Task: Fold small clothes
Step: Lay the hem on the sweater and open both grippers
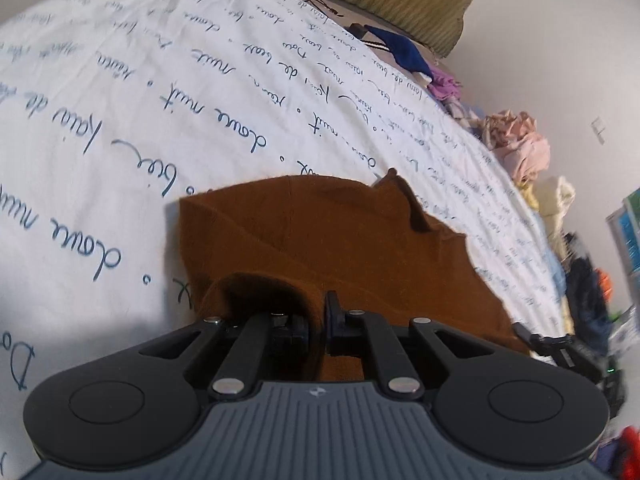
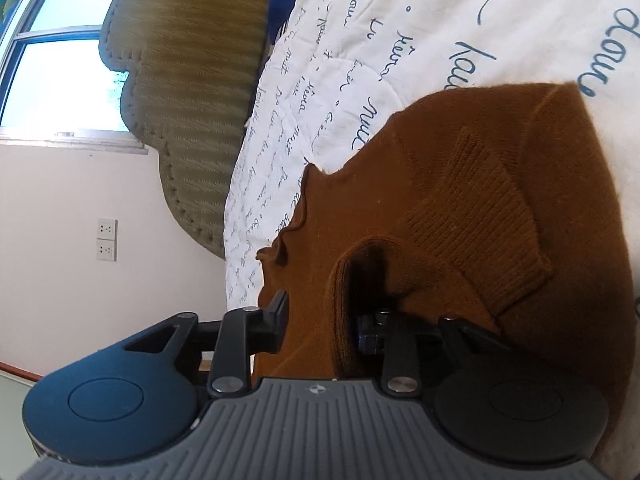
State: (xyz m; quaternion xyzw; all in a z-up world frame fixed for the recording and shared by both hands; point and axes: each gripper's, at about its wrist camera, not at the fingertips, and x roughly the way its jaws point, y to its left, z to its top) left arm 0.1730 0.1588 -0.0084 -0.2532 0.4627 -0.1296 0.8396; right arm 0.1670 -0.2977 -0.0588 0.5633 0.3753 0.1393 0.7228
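A small brown knit sweater point(image 1: 340, 232) lies on the white bedspread with blue handwriting point(image 1: 140, 100). My left gripper point(image 1: 318, 320) is shut on a fold of the sweater's near edge. In the right wrist view the same sweater point(image 2: 480, 184) fills the right side, with a ribbed cuff point(image 2: 480, 220) folded over its body. My right gripper point(image 2: 324, 320) has its jaws wide apart with a thick fold of the sweater between them; the cloth hides the right finger.
A pile of loose clothes lies along the bed's far edge: a blue item point(image 1: 400, 50), purple point(image 1: 442, 82), pink point(image 1: 520, 144), and darker ones point(image 1: 588, 292). An olive padded headboard point(image 2: 192, 80), a window point(image 2: 60, 48) and wall sockets point(image 2: 107, 240) show behind.
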